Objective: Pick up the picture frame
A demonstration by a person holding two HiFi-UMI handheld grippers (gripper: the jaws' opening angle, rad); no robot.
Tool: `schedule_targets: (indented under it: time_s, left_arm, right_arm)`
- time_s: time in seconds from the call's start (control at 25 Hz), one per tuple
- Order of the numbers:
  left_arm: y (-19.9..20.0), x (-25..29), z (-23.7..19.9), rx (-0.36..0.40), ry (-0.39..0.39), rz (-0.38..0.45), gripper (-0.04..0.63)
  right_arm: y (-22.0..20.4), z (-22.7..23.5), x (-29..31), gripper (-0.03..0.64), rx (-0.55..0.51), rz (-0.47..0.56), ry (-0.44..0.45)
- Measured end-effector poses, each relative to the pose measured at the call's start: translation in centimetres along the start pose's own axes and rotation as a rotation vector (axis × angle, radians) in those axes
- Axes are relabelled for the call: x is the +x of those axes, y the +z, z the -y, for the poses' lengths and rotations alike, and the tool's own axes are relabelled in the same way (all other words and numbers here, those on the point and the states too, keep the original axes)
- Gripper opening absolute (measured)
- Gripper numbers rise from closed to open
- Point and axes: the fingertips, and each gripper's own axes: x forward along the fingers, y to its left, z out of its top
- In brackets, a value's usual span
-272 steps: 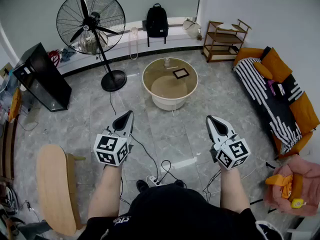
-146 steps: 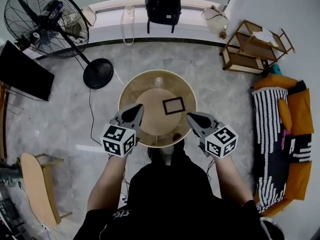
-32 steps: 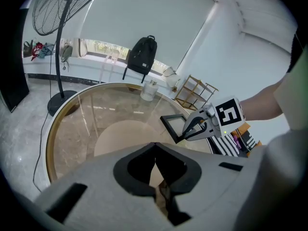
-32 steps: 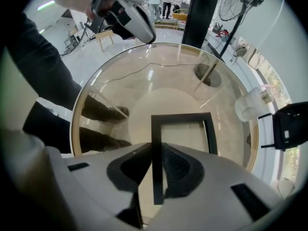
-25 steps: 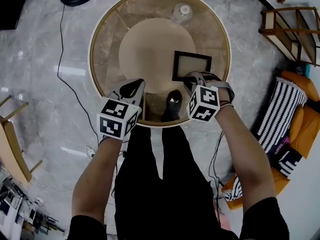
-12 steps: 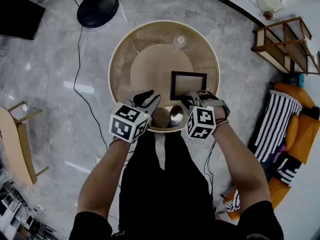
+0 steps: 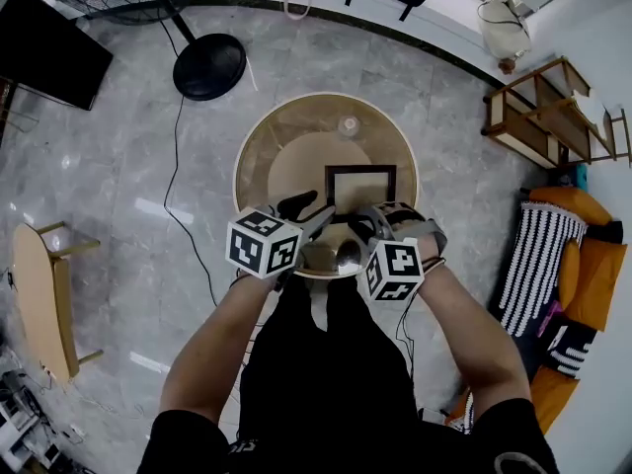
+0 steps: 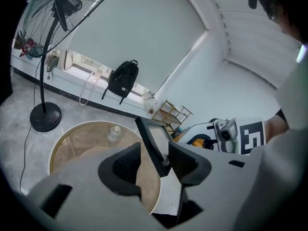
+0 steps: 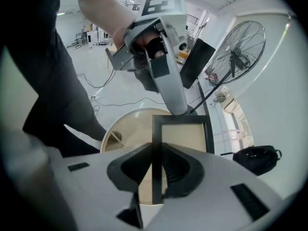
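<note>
The black picture frame (image 7: pixel 359 187) with a pale inset hangs above the round glass table (image 7: pixel 259 141). My right gripper (image 7: pixel 367 218) is shut on its near side edge. In the right gripper view that edge (image 9: pixel 156 143) runs straight between the jaws of the right gripper (image 9: pixel 157 171). My left gripper (image 7: pixel 307 208) is at the frame's left side. Its jaws have just been opening and stand wide. In the left gripper view the frame's edge (image 8: pixel 149 141) lies between the jaws of the left gripper (image 8: pixel 154 159), close to the right finger (image 8: pixel 186 161) and not clamped.
A clear bottle (image 7: pixel 348 125) stands at the table's far side. A fan base (image 7: pixel 209 66) and a black cabinet (image 7: pixel 49 57) are at the upper left. There is a wooden shelf (image 7: pixel 538 112) and a striped sofa (image 7: pixel 541 260) on the right, and a wooden stool (image 7: pixel 39 299) on the left.
The frame has left the table top and risen in the right gripper. Both hands have come up. The left gripper has closed in on the frame and its jaws have opened.
</note>
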Motion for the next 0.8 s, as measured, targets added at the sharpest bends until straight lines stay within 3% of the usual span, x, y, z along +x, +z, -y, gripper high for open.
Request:
schedule_targets:
  time_s: [0.24,0.4,0.8]
  left_arm:
    - [0.9,-1.1,2.2,-0.052,-0.057,0.004,0.208]
    - [0.4,-2.1,3.1,-0.085,-0.102,0.004,0.114]
    - [0.6,-5.3,4.7,-0.099,-0.192,-0.002,0.109]
  right_arm:
    - [2.6,-0.1,-2.9,0.069,0.008,0.042,-0.045]
    - [3.5,-1.1,-3.9,0.069,0.004,0.035,-0.053]
    - [6.6,-2.1,-6.0,0.069,0.005,0.019,-0.101]
